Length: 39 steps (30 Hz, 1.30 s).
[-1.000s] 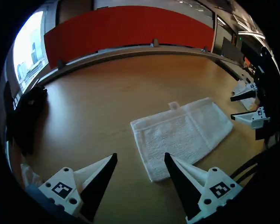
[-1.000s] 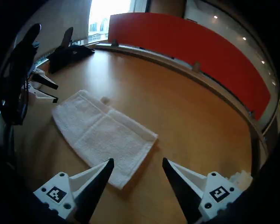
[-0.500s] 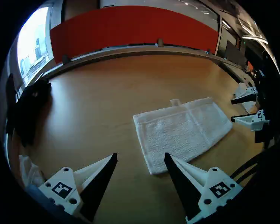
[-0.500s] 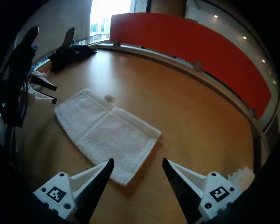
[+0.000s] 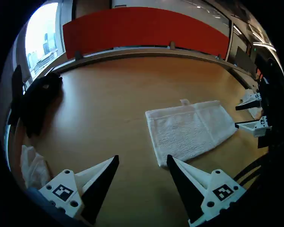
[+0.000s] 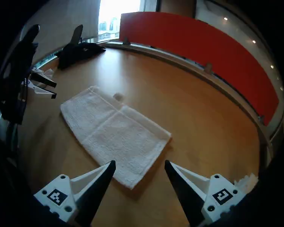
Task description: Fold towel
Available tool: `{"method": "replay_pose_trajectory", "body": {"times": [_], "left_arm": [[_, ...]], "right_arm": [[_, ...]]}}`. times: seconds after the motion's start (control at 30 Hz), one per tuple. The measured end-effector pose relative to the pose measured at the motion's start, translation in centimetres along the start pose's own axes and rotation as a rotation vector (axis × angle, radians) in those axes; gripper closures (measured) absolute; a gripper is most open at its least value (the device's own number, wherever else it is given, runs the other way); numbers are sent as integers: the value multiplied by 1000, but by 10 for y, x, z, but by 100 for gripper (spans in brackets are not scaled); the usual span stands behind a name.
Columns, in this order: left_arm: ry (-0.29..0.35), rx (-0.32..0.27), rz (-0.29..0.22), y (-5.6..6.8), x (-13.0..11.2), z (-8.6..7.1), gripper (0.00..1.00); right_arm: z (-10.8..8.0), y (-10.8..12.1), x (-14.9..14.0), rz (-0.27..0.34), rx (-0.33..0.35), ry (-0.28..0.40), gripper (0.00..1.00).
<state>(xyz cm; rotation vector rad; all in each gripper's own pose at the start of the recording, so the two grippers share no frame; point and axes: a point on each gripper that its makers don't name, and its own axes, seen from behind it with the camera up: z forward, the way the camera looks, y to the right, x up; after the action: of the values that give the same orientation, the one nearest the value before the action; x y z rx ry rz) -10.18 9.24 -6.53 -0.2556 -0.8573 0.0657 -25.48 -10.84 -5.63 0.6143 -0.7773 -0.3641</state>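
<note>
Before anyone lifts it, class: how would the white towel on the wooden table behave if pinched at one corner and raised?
The white towel lies limp and flat on the wooden table, so it would probably droop, not hold shape. It looks thin, so likely light. Its nubbly terry surface should grip rather than slip.

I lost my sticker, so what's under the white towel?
The towel lies flat on the wooden table, whose bare top shows all around it. The part right beneath is covered, so nothing there can be seen.
</note>
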Motion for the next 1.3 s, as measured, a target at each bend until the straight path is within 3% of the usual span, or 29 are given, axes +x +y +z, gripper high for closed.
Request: {"method": "replay_pose_trajectory", "body": {"times": [0.7,1.1,1.17,1.3], "left_arm": [[0,65,-57,-24,-21,-28,6],[-1,89,-76,-34,-31,-40,6],[-1,92,-77,-36,-32,-42,6],[-2,97,-80,-39,-34,-44,6]], "right_arm": [[2,-8,-14,-45,58,-41,3],[-5,-11,-34,-87,108,-107,28],[-6,-11,-37,-93,116,-118,34],[-7,-12,-43,-91,129,-143,57]]}}
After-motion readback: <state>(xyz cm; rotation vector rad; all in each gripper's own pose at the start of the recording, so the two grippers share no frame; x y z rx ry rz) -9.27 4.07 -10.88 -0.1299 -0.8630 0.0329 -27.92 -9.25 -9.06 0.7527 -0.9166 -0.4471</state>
